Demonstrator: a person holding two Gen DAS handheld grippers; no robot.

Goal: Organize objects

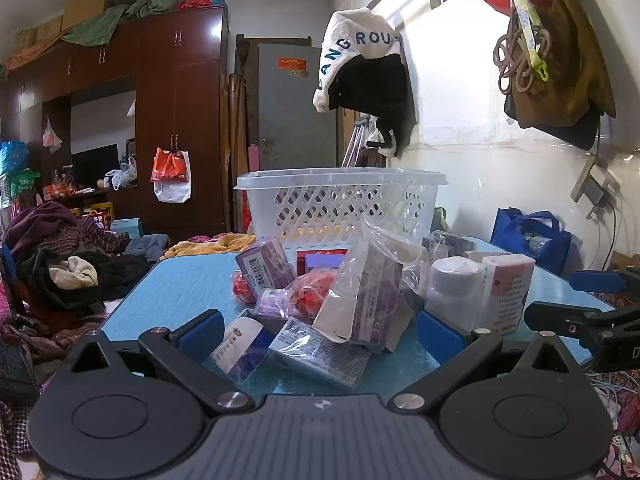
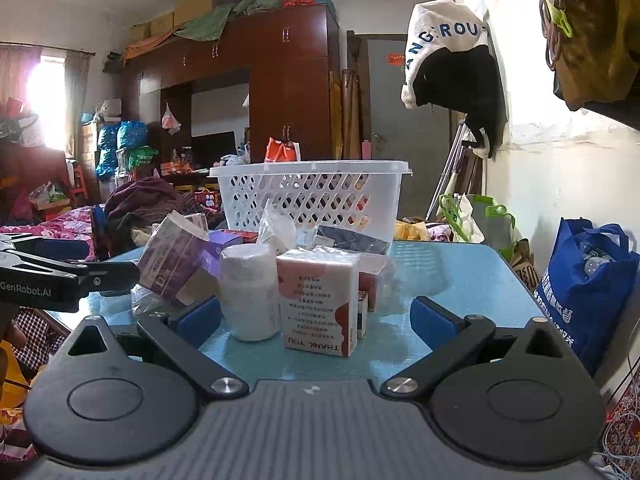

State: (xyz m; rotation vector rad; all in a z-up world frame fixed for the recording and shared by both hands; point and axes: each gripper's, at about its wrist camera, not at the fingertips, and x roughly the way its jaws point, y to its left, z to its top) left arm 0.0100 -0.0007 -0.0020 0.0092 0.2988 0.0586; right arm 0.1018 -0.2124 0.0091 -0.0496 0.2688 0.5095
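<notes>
A pile of small boxes and packets lies on the blue table point(image 1: 176, 292). A white lattice basket point(image 1: 340, 204) stands behind the pile; it also shows in the right wrist view point(image 2: 312, 196). My left gripper point(image 1: 320, 330) is open and empty at the near table edge, in front of a wrapped grey-blue box point(image 1: 320, 354) and a purple box in plastic point(image 1: 372, 300). My right gripper point(image 2: 316, 316) is open and empty, with a white bottle point(image 2: 250, 292) and a pink-and-white box point(image 2: 318, 300) standing between its fingers, untouched.
A blue shopping bag point(image 2: 584, 300) stands on the floor right of the table by the wall. Clothes are heaped on a bed at the left point(image 1: 60, 272). The other gripper shows at each view's side edge point(image 1: 592, 320).
</notes>
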